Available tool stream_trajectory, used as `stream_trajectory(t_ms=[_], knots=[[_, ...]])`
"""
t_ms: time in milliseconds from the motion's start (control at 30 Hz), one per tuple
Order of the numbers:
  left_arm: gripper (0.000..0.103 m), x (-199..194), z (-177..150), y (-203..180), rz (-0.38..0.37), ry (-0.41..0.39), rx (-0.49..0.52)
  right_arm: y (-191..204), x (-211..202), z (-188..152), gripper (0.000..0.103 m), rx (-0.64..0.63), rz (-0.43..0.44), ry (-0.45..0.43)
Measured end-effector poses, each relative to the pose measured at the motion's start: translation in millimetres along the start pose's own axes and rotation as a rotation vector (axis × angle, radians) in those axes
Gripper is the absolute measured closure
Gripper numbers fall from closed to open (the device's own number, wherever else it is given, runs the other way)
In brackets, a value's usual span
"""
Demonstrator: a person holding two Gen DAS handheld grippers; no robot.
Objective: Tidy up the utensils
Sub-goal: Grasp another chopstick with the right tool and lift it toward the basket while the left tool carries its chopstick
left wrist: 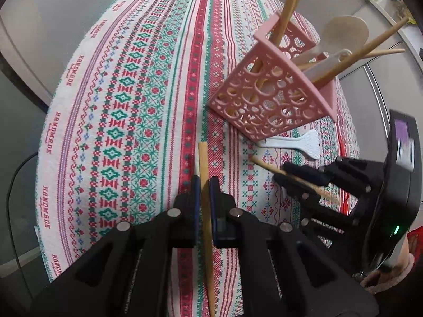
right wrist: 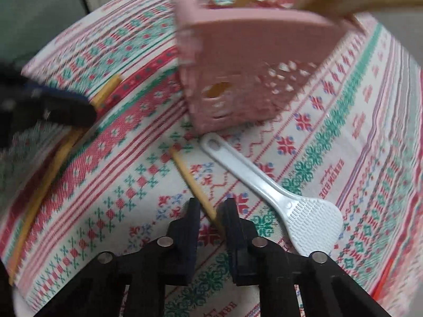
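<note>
My left gripper (left wrist: 204, 182) is shut on a thick wooden stick (left wrist: 203, 158) that runs up between its pads and points down at the cloth. The same stick (right wrist: 53, 163) shows long and slanted in the right wrist view, with the left gripper (right wrist: 66, 105) blurred on it. My right gripper (right wrist: 211, 206) stands over a thin wooden chopstick (right wrist: 187, 174) lying on the cloth. Its jaws are narrow around it; the chopstick touches the right finger and a gap shows on the left. A pink perforated holder (left wrist: 264, 100) holds several wooden utensils. A white rice paddle (right wrist: 264, 182) lies beside it.
A patterned red, green and white tablecloth (left wrist: 119, 105) covers the round table, whose edge curves along the left over grey floor. A dark cable (left wrist: 15, 185) hangs at the left. A hand in a fuzzy pink sleeve (left wrist: 391, 277) holds the right gripper (left wrist: 284, 175).
</note>
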State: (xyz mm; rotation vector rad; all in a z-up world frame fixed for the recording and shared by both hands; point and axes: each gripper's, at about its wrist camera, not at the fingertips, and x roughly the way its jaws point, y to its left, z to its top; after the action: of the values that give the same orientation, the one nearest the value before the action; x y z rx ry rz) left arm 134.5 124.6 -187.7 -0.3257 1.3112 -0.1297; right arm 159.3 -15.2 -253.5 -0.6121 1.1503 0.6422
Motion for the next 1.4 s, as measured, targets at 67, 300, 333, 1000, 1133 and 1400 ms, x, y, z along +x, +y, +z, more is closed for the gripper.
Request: stream_trajectory(t_ms=[67, 300, 333, 1000, 1133, 1400], knots=[[0.095, -6, 0, 4, -0.005, -0.004, 0.001, 7, -2, -3, 0.096, -0.011, -0.004, -0.002], [0.095, -30, -2, 10, -0.012, -0.049, 0.004, 13, -34, -16, 0.098, 0.024, 0.002, -0.077], [0.095, -30, -1, 12, -0.015, -0.054, 0.004, 12, -38, -16, 0.098, 0.029, 0.006, -0.090], [0.095, -142, 8, -56, -0.083, -0.429, 0.165, -23, -167, -40, 0.098, 0.241, 0.004, -0.482], [0.095, -163, 12, -68, -0.103, -0.525, 0.162, -26, -188, -37, 0.098, 0.276, -0.003, -0.564], [0.095, -201, 19, -73, -0.131, -0.691, 0.151, -28, -229, -26, 0.098, 0.300, -0.022, -0.699]])
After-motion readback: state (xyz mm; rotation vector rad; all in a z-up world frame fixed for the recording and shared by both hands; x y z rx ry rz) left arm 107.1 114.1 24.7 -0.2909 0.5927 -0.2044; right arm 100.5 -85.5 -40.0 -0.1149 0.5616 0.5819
